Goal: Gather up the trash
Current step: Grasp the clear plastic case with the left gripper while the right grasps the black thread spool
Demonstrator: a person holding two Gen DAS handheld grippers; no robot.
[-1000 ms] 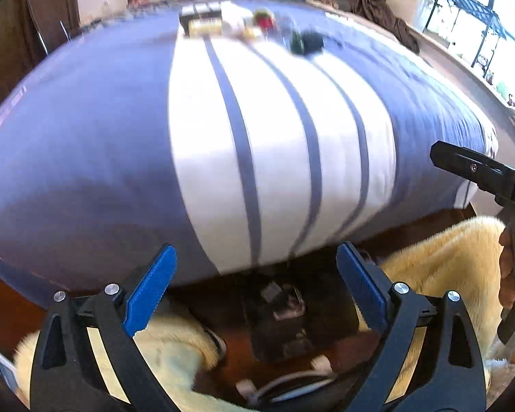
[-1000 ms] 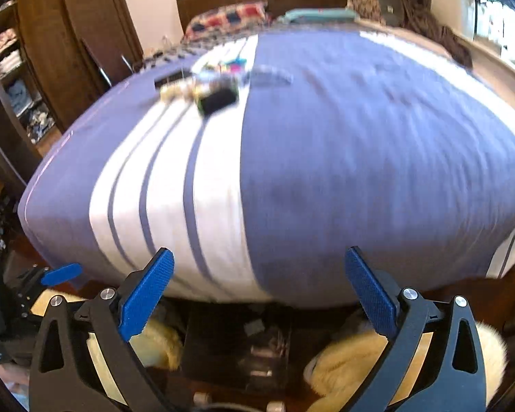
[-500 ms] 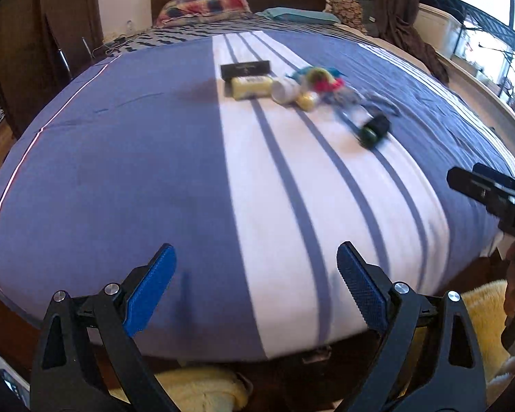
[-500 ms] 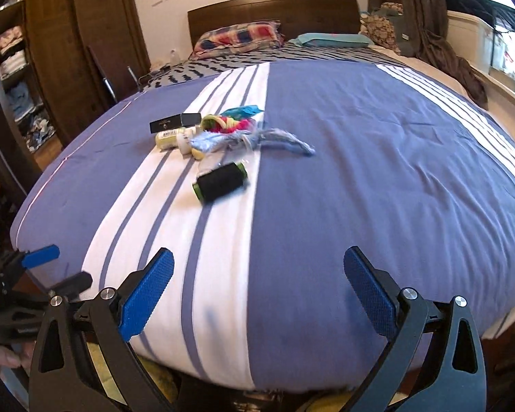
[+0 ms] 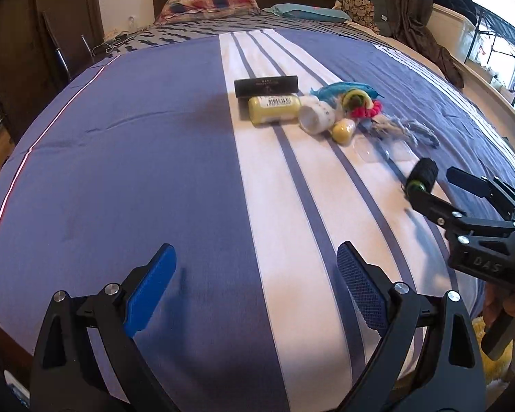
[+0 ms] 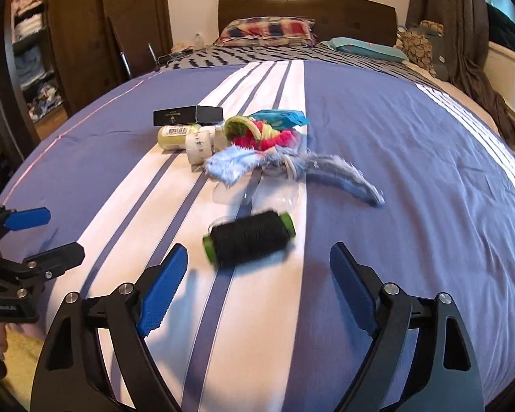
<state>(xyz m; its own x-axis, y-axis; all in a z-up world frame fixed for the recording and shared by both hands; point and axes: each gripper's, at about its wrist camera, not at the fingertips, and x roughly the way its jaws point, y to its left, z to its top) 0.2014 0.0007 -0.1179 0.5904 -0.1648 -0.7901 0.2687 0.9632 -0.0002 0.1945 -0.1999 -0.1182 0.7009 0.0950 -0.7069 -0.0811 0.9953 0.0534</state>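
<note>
A pile of trash lies on the striped bed cover [image 5: 154,158]: a black box [image 5: 266,86], a yellow bottle [image 5: 274,110], a white roll [image 5: 317,118], a pink and green scrunchie [image 6: 257,134], a blue wrapper [image 6: 279,118], a frayed blue cloth strip [image 6: 292,168] and clear plastic [image 6: 257,194]. Nearest me is a black thread spool [image 6: 249,242] with green ends. My right gripper [image 6: 259,267] hovers just short of the spool; its jaws are closing, with the spool ahead of the tips and untouched. My left gripper [image 5: 255,264] is open over bare cover, left of the pile.
Pillows [image 6: 267,31] and a dark headboard [image 6: 305,8] are at the far end. A wooden wardrobe [image 6: 68,34] with shelves stands to the left. Clothes [image 5: 425,44] hang over the bed's right edge. A yellow rug [image 5: 491,353] lies on the floor below.
Both grippers have come forward from the foot of the bed to over the cover. The trash pile is much nearer. The right jaws have narrowed a little.
</note>
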